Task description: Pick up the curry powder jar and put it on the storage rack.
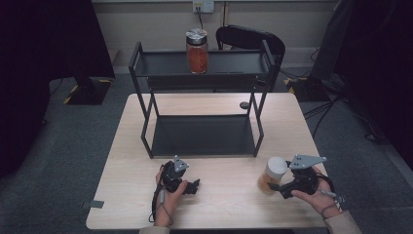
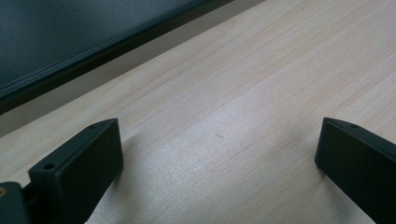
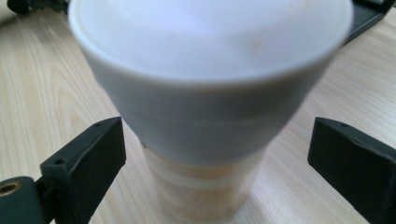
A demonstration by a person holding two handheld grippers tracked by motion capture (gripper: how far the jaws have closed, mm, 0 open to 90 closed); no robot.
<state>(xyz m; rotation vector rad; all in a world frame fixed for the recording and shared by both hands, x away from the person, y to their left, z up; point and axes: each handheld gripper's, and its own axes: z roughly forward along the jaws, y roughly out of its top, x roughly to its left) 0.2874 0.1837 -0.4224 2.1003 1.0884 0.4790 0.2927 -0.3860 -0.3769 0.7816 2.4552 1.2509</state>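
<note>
Jar (image 3: 205, 116) between open right gripper (image 3: 217, 163) jaws

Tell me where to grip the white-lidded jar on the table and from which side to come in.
Grip the jar on its clear body just below the white lid, coming in level from the person's side. It stands upright and the lid flares wider than the body, so a hold under it likely won't slip upward. The right hand-held gripper already straddles it there, pads not yet touching.
</note>
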